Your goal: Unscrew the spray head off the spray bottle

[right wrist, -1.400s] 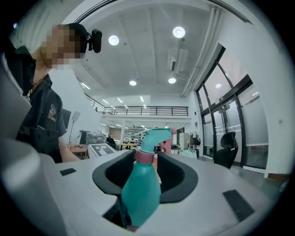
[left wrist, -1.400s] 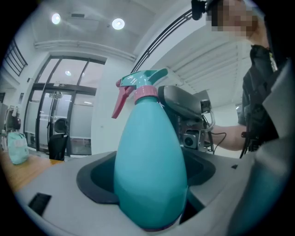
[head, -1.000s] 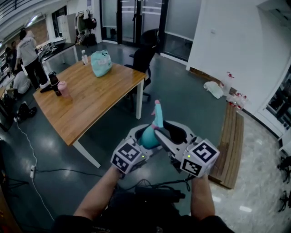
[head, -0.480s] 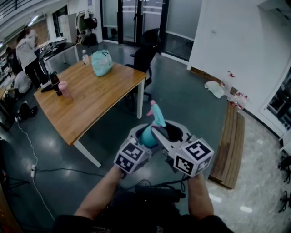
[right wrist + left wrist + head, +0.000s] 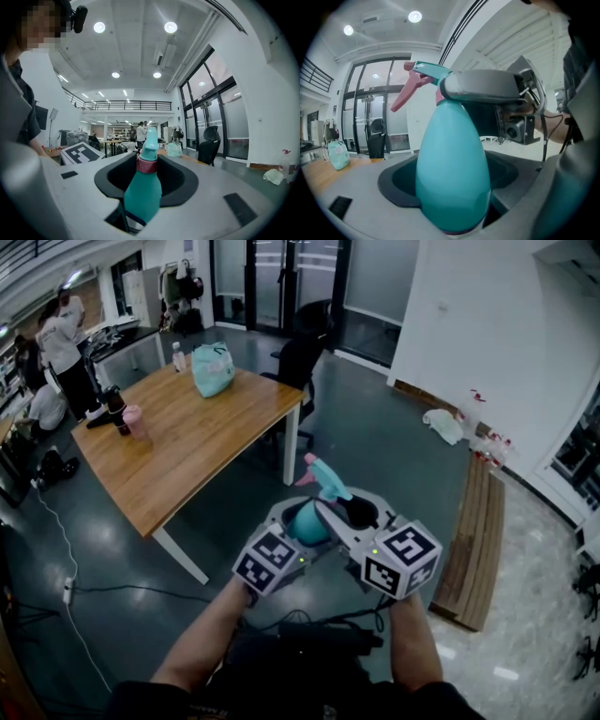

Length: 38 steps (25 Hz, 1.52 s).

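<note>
A teal spray bottle [image 5: 306, 522] stands upright in front of me, held in the air between both grippers. My left gripper [image 5: 298, 529] is shut on its fat body [image 5: 452, 168], which fills the left gripper view. The spray head [image 5: 323, 479] is teal with a pink trigger [image 5: 405, 93] and rises above the jaws. My right gripper [image 5: 345, 518] reaches in from the right. One of its grey jaws lies across the neck just under the head, the other is hidden behind. Its jaws have just been closing with the pink collar [image 5: 147, 165] between them.
A wooden table [image 5: 178, 456] stands ahead on the left with a teal bag [image 5: 211, 369], a dark bottle [image 5: 114, 412] and a pink cup. A black chair [image 5: 295, 362] is behind it. A wooden bench [image 5: 473, 540] runs along the right. People stand at far left [image 5: 66, 338].
The spray head has swung from pointing straight up the picture to slanting, trigger toward the left. The right gripper's marker cube rolled and shifted slightly left. The left gripper stayed put.
</note>
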Each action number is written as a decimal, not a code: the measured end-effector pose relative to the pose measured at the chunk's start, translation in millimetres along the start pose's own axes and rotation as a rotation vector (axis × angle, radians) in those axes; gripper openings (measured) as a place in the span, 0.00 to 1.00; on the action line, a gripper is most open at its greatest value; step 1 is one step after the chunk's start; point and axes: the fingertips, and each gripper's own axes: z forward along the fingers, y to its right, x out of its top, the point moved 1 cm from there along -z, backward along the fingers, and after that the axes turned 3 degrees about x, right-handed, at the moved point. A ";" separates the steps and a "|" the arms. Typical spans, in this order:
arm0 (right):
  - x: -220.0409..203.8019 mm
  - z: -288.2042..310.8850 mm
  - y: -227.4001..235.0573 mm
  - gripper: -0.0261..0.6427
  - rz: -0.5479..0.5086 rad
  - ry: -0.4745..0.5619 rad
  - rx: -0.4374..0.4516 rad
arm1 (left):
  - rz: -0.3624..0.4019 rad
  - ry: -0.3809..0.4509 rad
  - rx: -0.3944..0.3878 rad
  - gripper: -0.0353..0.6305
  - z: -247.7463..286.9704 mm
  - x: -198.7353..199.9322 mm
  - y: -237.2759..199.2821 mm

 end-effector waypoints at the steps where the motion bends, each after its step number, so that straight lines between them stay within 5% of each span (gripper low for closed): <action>1: 0.4 0.1 -0.4 0.25 -0.003 0.001 0.021 | -0.001 0.000 -0.019 0.67 -0.8 0.4 0.6; 13: 1.3 -15.7 -11.9 0.25 0.102 0.088 0.271 | -0.019 0.020 -0.259 0.67 -15.7 1.4 27.0; 38: 44.6 -25.4 4.3 0.25 0.049 0.240 0.148 | -0.013 -0.110 -0.142 0.67 -7.3 -40.0 10.0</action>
